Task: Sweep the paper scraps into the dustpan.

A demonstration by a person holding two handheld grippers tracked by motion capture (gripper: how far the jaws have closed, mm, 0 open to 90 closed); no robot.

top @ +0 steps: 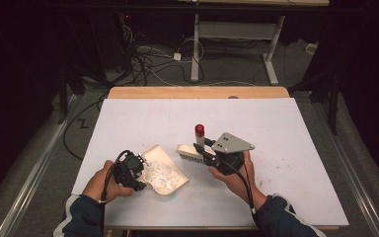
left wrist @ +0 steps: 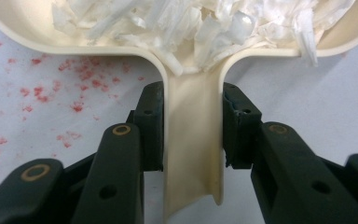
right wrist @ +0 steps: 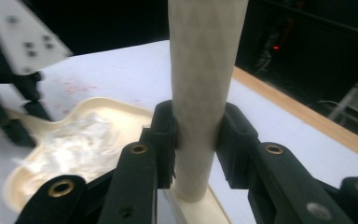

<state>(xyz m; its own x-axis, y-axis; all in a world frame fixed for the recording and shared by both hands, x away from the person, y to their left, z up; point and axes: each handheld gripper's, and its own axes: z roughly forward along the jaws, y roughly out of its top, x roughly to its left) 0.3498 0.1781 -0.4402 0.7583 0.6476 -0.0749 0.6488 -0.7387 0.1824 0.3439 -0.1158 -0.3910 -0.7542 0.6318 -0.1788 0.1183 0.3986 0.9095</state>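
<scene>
On white table [top: 286, 148], cream plastic dustpan [top: 165, 170], shredded scraps [top: 159, 174]

the dustpan [left wrist: 37, 28] pan was cut off at the top edge; the brush [right wrist: 205, 70] handle's upper end ran out of frame.

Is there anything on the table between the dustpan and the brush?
No. In the high view a short strip of bare white table separates the dustpan from the brush. The white shreds lie inside the pan.
</scene>
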